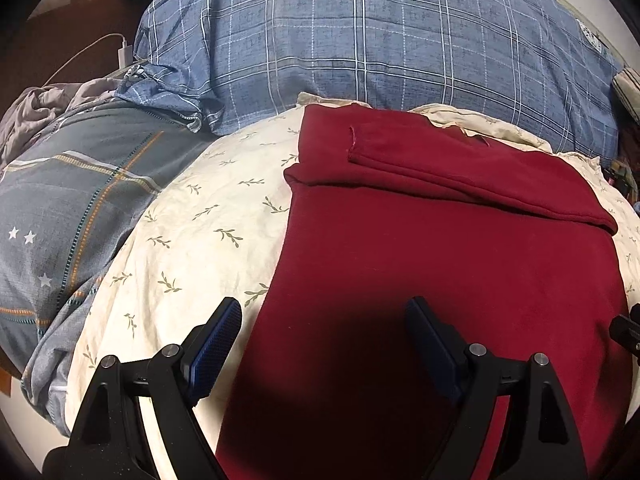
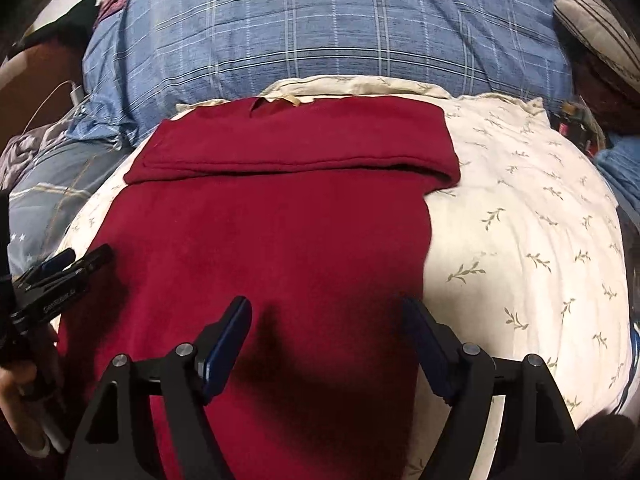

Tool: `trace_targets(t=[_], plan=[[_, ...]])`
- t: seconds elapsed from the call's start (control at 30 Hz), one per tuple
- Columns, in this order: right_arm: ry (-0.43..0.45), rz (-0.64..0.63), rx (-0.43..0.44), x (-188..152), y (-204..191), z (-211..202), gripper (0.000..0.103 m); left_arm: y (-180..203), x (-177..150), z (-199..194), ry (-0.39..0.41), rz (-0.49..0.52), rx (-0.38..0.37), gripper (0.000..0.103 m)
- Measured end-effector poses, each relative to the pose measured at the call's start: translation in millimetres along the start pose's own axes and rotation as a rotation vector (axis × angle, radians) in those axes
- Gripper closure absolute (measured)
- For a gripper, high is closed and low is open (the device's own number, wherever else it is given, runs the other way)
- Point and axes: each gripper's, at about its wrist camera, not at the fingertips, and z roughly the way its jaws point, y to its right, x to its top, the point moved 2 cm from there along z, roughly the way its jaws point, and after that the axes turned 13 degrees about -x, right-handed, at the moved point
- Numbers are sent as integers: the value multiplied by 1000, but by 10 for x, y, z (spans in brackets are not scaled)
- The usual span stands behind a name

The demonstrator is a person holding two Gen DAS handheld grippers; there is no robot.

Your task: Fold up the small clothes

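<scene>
Nearest us, both pairs of jaws stand released with nothing between the pads: the left gripper [image 1: 322,322] hangs over the near left edge of the red garment [image 1: 440,248], one pad above the cream leaf-print cover [image 1: 192,240] and one above the cloth, and the right gripper [image 2: 326,320] hangs over its near right edge.

The garment lies flat on that cover on the bed, near part spread out, far part already turned back in a doubled band [image 2: 296,144]. We judge it a soft, light knit, limp rather than stiff, likely to sag and crease when lifted and to cling a little to the cover. The near corners look the best places to pinch, one per gripper, so the hem rises evenly.

Bare cover lies open to the left and right of the cloth, giving room to swing. Farther off, the blue plaid quilt [image 1: 360,40] rises like a wall just behind the folded band, so a fold carried far has little room beyond it.
</scene>
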Motion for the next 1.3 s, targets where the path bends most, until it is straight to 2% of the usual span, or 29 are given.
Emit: trace_targets(t=[0.83,1.3], plan=[[-24,-22,7,-9,-73,31,23,53,-16,27,-7,10,1,19],[-18,-40,22,-68,-35,-89,23,114,-84,-107,0,21,6,19]])
